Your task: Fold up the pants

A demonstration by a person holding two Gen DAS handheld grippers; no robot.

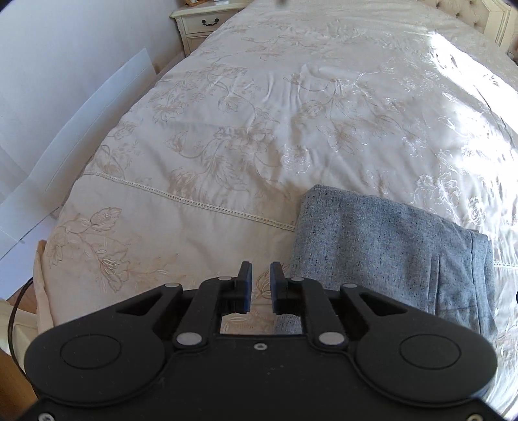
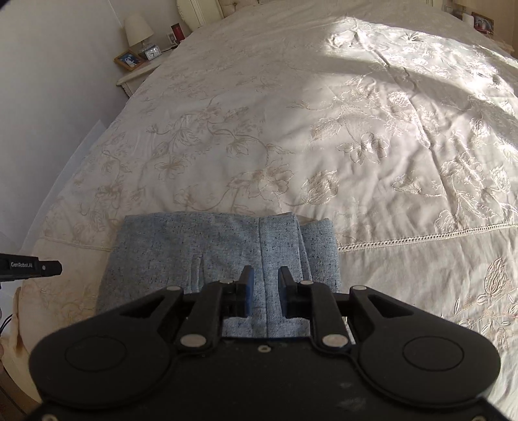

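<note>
Grey flecked pants (image 1: 388, 249) lie folded into a compact stack near the foot edge of the bed. In the left wrist view my left gripper (image 1: 261, 268) hovers over bare bedspread just left of the stack, its jaws a narrow gap apart with nothing between them. The right wrist view has the pants (image 2: 207, 256) straight ahead, with a seam and a pleat showing on top. My right gripper (image 2: 265, 273) hangs above the stack's near part, jaws apart and empty. The left gripper's tip (image 2: 48, 268) pokes in at the left edge of that view.
A cream embroidered bedspread (image 1: 291, 113) covers the whole bed, sunlit on the right. A nightstand (image 1: 200, 22) stands at the far left with a white wall beside it. Another view shows a lamp (image 2: 138, 30), a clock and a photo frame (image 2: 129, 60). White panels (image 1: 81, 129) lean beside the bed.
</note>
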